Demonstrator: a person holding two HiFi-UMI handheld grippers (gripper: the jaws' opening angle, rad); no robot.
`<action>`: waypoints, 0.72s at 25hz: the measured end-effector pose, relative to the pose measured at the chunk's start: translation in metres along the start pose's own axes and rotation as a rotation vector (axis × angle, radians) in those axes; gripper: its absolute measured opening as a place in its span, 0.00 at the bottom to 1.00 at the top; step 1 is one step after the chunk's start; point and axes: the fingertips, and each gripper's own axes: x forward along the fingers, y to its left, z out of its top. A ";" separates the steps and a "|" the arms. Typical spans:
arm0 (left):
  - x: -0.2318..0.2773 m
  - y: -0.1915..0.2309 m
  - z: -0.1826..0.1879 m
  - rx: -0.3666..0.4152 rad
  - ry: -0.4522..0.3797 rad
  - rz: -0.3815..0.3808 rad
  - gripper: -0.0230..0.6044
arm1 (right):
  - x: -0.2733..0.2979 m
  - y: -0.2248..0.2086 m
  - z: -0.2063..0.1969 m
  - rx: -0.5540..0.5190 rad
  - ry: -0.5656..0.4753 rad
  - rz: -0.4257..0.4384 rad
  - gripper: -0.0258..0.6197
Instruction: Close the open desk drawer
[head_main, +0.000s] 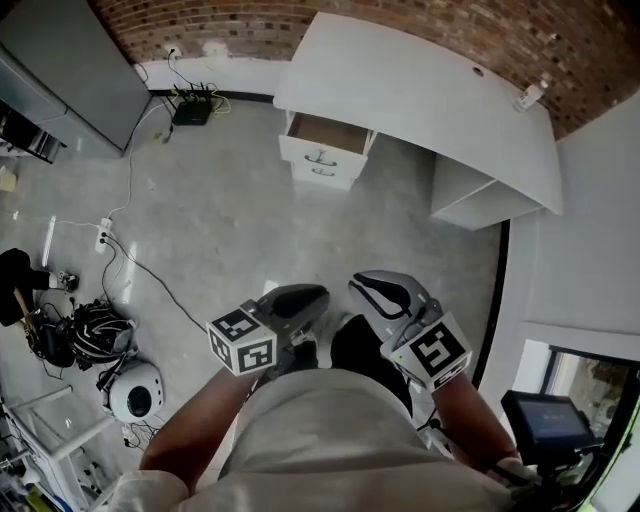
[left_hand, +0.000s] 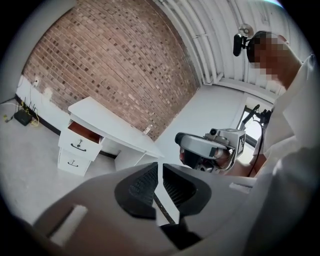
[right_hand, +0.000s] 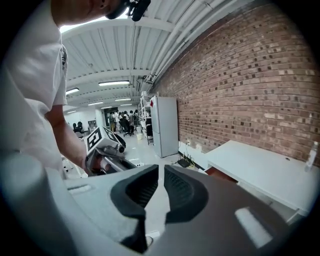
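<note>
The white desk (head_main: 420, 100) stands against the brick wall, far ahead of me. Its top drawer (head_main: 328, 135) is pulled out and shows a brown inside; the drawer below (head_main: 322, 172) is pushed in. My left gripper (head_main: 305, 298) and right gripper (head_main: 375, 290) are held close to my body, well short of the desk, both shut with nothing between the pads. In the left gripper view the jaws (left_hand: 160, 180) point toward the open drawer (left_hand: 80, 132), with the right gripper (left_hand: 200, 145) beside them. In the right gripper view the jaws (right_hand: 161, 185) sit in front of the desk (right_hand: 260, 170).
A router (head_main: 192, 108) with cables lies by the wall left of the desk. A grey cabinet (head_main: 70, 70) stands at the far left. A power strip (head_main: 103, 235), helmets (head_main: 135, 390) and bags lie on the left floor. A small bottle (head_main: 530, 95) stands on the desk's right end.
</note>
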 end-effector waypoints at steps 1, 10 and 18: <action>0.005 0.007 0.003 -0.018 -0.005 -0.004 0.09 | 0.008 -0.005 0.004 -0.004 0.003 0.012 0.08; 0.063 0.096 0.021 -0.202 -0.062 0.046 0.11 | 0.072 -0.086 -0.002 -0.017 0.061 0.152 0.08; 0.123 0.189 0.022 -0.448 -0.143 0.066 0.11 | 0.126 -0.167 -0.010 -0.085 0.123 0.244 0.05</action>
